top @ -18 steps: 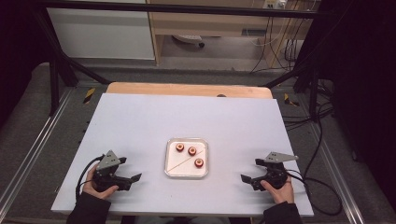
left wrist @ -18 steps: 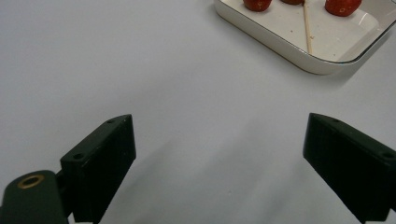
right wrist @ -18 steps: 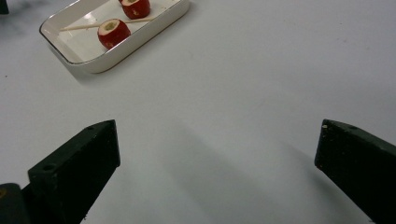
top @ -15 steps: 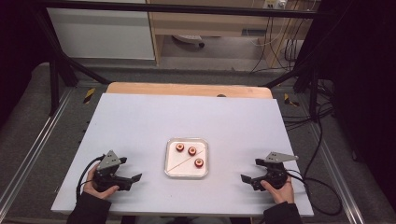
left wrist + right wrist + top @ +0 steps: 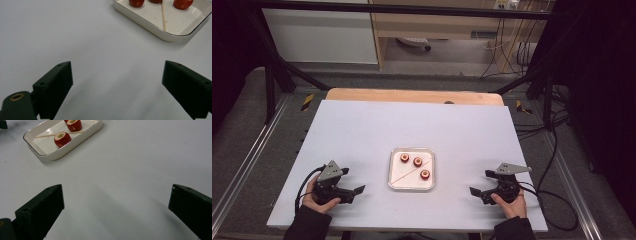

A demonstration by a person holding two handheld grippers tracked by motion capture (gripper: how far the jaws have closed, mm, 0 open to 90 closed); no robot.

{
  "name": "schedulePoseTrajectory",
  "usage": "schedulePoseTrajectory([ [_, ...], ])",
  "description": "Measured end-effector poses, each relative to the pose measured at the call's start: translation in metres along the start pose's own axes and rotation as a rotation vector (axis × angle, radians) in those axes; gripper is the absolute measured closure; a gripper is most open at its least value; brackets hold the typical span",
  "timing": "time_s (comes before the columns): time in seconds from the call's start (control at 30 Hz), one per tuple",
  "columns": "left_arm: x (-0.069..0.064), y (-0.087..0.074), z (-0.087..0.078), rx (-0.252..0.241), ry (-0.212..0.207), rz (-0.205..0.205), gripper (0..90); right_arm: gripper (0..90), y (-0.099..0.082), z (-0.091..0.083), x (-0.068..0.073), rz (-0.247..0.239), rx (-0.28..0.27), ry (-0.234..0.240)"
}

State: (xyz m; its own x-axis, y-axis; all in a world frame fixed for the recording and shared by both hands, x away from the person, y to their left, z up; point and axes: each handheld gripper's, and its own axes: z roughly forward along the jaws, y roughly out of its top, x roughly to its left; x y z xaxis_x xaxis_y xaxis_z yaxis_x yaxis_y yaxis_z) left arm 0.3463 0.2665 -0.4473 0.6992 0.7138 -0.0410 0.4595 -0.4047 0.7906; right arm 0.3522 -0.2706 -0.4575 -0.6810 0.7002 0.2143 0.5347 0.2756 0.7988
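Item: white tray [image 5: 411, 185], shallow, rounded corners, thin dark rim, on the pale table [image 5: 362, 130] near the person's edge, about midway between the two hands

Contents: three red cored fruit pieces [image 5: 417, 161], each with a pale hollow centre, lying loose in the far and right part of the tray; one thin wooden skewer [image 5: 409, 172] lying diagonally across the tray floor, bare along all its visible length. In the right gripper view the nearest fruit piece [image 5: 62, 139] sits just beside the skewer [image 5: 50, 135]; whether they touch cannot be told

Left gripper [image 5: 356, 190]: resting low at the near left of the table, jaws spread wide with nothing between them, pointed toward the tray and well apart from it. The left gripper view shows bare table between the jaws and the tray [image 5: 150, 25] ahead at upper right

Right gripper [image 5: 474, 191]: at the near right of the table, jaws likewise spread and empty, facing the tray from the other side, well apart from it

Progress, as judged: work appears to be threading fruit onto the skewer. Nothing threaded; nothing lifted; neither tool near the tray. All of it is left: approach, taking up the skewer, taking up each piece
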Motion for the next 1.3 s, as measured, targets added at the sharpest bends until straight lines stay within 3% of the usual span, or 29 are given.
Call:
schedulePoseTrajectory([
  [0.73,-0.008,0.004,0.005,0.014,-0.006,0.014,9.8,0.6,0.000,-0.001,0.000,-0.006,-0.002,0.000],
  [1.3,-0.017,0.022,0.003,0.019,-0.005,0.047,9.9,0.6,0.001,-0.001,0.001,-0.009,-0.001,-0.001],
])
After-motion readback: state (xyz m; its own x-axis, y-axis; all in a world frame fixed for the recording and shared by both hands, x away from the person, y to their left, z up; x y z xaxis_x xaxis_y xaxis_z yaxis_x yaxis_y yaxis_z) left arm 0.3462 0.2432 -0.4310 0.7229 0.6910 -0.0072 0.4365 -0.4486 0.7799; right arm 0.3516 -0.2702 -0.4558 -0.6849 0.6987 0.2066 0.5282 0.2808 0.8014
